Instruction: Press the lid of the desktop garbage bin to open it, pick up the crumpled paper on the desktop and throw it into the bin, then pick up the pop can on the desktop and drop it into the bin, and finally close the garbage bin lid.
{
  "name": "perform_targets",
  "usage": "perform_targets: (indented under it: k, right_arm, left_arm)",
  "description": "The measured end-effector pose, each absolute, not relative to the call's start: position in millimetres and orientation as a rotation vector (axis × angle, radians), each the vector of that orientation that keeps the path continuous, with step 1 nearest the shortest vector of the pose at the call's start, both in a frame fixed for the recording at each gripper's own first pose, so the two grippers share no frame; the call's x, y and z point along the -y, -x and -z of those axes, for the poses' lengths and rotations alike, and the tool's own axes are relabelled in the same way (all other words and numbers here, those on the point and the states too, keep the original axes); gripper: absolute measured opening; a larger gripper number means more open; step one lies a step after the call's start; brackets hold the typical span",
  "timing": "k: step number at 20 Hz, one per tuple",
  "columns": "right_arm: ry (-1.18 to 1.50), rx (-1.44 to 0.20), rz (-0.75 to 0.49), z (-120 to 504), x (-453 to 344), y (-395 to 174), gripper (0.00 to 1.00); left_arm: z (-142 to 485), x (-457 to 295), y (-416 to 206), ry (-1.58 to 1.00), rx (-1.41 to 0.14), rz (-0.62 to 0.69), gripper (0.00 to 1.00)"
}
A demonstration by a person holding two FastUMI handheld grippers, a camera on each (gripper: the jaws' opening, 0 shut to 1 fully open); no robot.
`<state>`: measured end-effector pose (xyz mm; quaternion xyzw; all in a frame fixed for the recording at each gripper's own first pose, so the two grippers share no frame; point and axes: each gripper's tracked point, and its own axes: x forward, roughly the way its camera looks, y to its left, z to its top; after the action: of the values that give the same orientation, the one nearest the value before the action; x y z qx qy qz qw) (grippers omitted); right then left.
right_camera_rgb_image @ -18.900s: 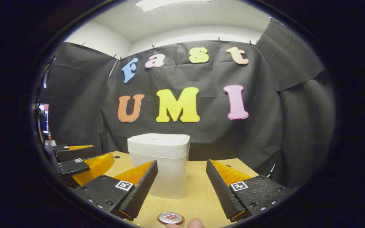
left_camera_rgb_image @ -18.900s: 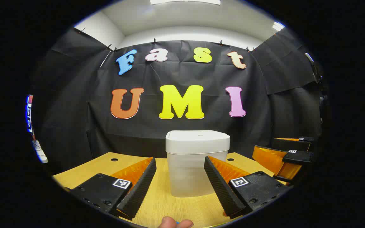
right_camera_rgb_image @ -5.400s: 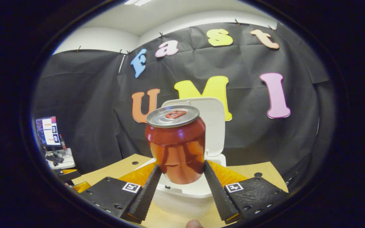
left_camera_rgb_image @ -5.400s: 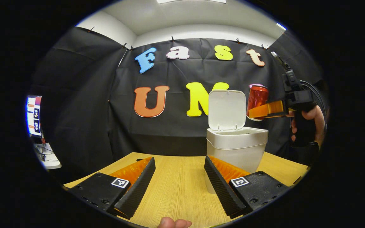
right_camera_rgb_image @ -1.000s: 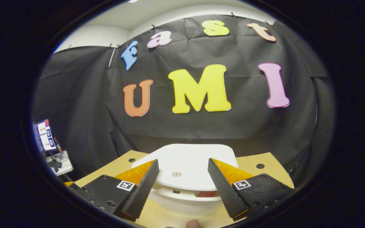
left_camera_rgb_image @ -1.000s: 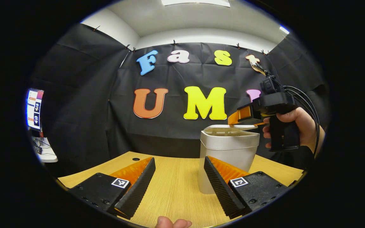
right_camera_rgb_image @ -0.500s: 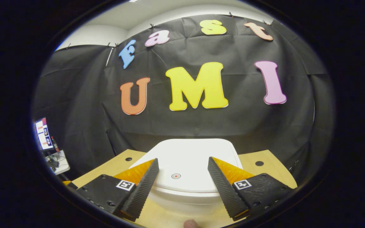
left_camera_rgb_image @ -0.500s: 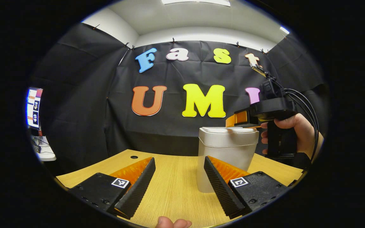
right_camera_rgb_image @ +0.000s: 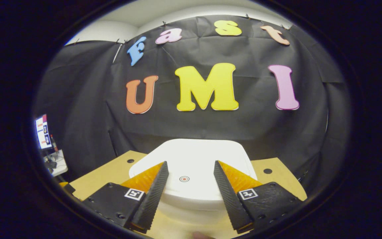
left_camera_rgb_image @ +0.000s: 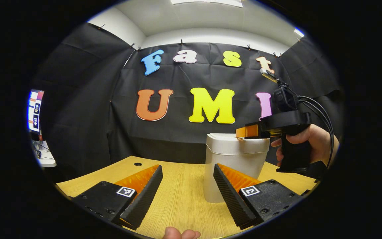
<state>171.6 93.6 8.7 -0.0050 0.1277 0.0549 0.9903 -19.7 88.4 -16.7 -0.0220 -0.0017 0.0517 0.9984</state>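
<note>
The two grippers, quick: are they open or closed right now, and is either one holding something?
Left gripper: open, holding nothing, above the table.
Right gripper: open, holding nothing, fingers over the bin lid, which is down.

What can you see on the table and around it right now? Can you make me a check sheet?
Surface: wooden desktop, bare wood around the bin.
Job's things: white garbage bin stands upright; its lid is down.
Clutter: nothing seen.
Tongs: left tongs open, low over the desktop; right tongs open over the lid, held by a hand.
Cables: black cables loop from the right tongs' handle.
Surroundings: black cloth wall; lit screen at the side.
</note>
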Motion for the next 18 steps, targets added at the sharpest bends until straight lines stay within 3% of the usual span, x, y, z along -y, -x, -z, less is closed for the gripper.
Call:
perform_targets:
  k: [7, 9, 12, 18]
  right_arm:
    - [-0.03, -0.167, -0.106, -19.0, -93.2, -170.7, 0.86]
    - [-0.014, -0.168, -0.115, -21.4, -94.7, -166.5, 0.97]
    - [-0.073, -0.115, -0.163, -41.5, -97.8, -147.4, 0.97]
    - [-0.057, 0.077, -0.061, -47.4, -38.3, -91.6, 0.95]
  left_arm:
    - [11.8, -85.4, 18.1, 0.031, 0.004, -0.11, 0.99]
    - [8.6, -84.4, 18.0, 0.021, 0.007, -0.114, 0.99]
    - [2.9, -81.4, 18.3, 0.006, 0.015, -0.121, 0.99]
    - [-1.3, -68.5, 15.0, -0.015, 0.016, -0.117, 0.99]
